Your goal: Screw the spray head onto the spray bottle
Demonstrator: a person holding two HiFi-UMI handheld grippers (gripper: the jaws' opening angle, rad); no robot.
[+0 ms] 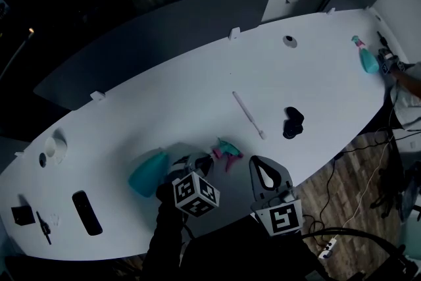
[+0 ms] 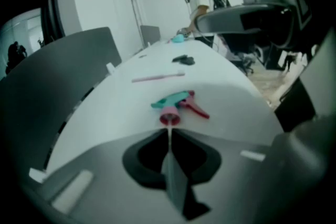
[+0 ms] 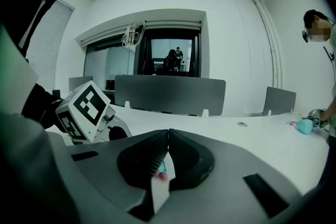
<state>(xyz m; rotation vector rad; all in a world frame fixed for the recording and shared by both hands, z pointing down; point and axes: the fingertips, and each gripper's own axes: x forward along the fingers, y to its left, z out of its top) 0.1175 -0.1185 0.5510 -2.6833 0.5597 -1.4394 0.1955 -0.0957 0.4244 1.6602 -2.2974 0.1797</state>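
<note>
A long white table (image 1: 197, 76) runs through an office room, with dark partition panels along its far edge and wood floor at the near side; on it the task looks barely begun; the spray head (image 1: 227, 153), teal with a pink trigger and collar, lies on its side, apart from the teal spray bottle (image 1: 148, 173), which also lies on its side near the front edge; nothing is threaded yet, so lifting both parts, seating the collar on the bottle's neck and turning it home all appear left to do. The left gripper (image 2: 169, 132) has its fingertips pressed together with nothing between them, just short of the pink collar, which faces them; its body sits low over the table and points along it, the bottle just beside it on the left, though whether they touch I cannot tell; behind its marker cube a dark sleeve reaches back toward the person. The right gripper (image 3: 168, 132) also has its jaws shut on nothing; it is held just to the right of the spray head, aimed across the table toward the partitions. A thin pale tube (image 1: 248, 114) and a small black object (image 1: 293, 122) lie farther along the table, well apart from both parts.
</note>
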